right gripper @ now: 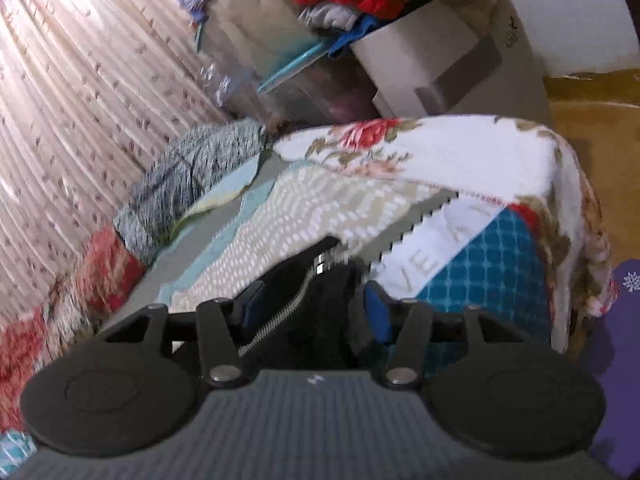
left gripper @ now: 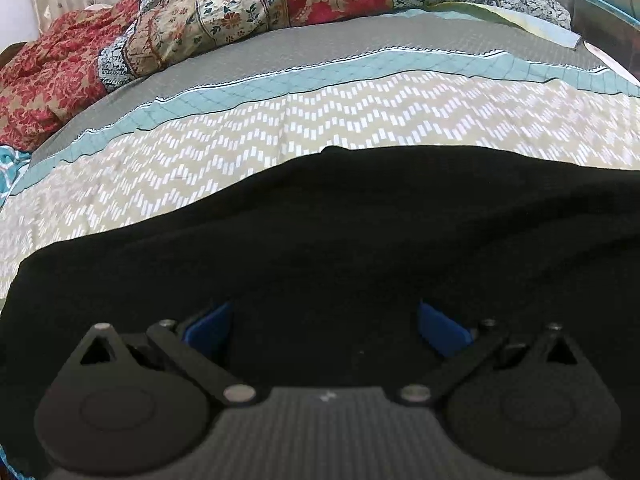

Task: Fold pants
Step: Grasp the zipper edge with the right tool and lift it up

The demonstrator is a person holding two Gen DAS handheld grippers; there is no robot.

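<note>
The black pants (left gripper: 360, 220) lie spread across the patterned bedspread (left gripper: 280, 128) and fill the lower half of the left wrist view. My left gripper (left gripper: 324, 320) hovers low over them, its blue pads (left gripper: 208, 328) far apart, open, with only flat cloth beneath. In the right wrist view, the waist end of the pants (right gripper: 320, 320), with its metal zipper (right gripper: 280, 312) showing, is bunched between the blue pads (right gripper: 378, 314) of my right gripper (right gripper: 316, 304), which is shut on it. The fingertips are buried in the black cloth.
A heap of red and cream floral quilts (left gripper: 200, 16) lies along the far side of the bed. A white floral blanket (right gripper: 460, 152) drapes the bed end. A grey knit garment (right gripper: 188, 184), a curtain (right gripper: 80, 100), and boxes piled with clothes (right gripper: 380, 20) stand beyond.
</note>
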